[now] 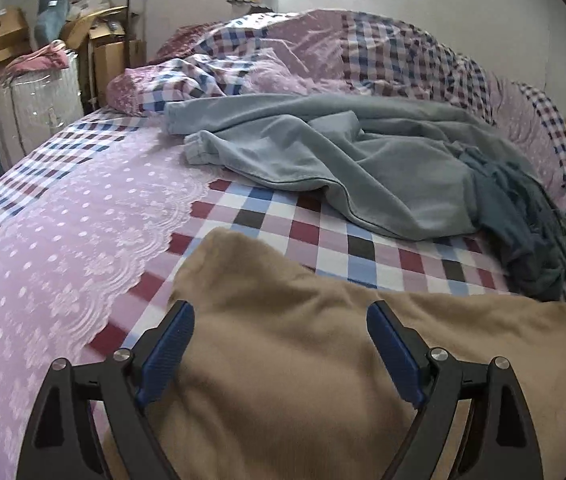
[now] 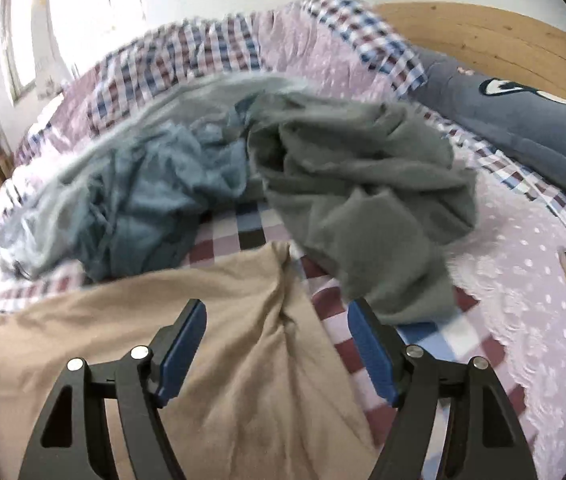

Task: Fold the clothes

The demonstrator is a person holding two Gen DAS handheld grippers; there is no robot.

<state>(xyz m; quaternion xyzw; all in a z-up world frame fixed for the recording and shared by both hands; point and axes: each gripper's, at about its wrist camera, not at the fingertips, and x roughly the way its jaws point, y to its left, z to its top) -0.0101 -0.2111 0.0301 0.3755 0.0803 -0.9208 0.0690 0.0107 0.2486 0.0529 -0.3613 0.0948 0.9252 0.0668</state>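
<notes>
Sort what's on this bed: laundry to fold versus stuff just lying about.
To fold: tan knit garment, light grey-blue sweatshirt, teal crumpled cloth, grey-green crumpled garment.
Lying about: pink checked duvet, navy plush pillow, cardboard boxes.

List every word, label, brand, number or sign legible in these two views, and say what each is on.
None can be read.
Cardboard box at upper left: a dark printed mark, too small and blurred to read.
Small white tag on the blue plush toy: too small to read.
Blue-grey cushion by the headboard: a white graphic only, no legible lettering.
</notes>
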